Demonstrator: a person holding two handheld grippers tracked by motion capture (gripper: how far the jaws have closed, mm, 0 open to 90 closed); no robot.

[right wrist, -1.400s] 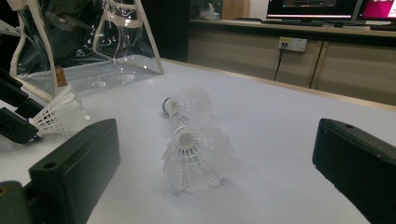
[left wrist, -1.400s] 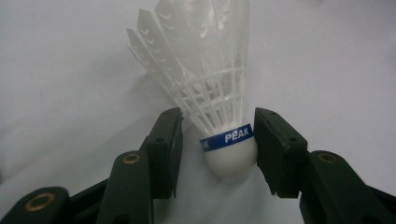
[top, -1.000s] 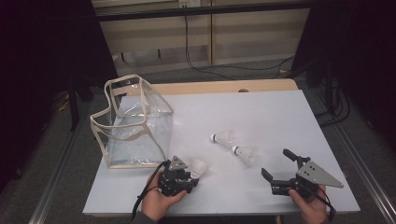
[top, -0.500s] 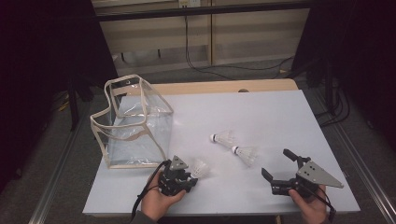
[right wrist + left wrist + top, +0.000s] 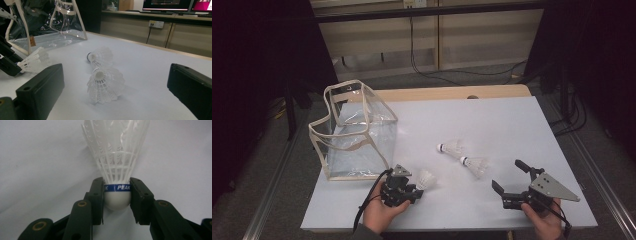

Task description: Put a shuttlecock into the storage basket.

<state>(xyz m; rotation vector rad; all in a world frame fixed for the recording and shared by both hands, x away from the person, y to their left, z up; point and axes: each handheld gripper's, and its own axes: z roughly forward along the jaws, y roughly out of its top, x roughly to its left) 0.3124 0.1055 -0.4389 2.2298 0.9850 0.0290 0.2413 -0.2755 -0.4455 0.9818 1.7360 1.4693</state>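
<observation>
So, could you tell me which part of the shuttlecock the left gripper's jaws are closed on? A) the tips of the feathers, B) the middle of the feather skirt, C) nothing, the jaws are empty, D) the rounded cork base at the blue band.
D: in the left gripper view, the left gripper has a pad on each side of the shuttlecock at its blue-banded cork base, feathers pointing away.
</observation>
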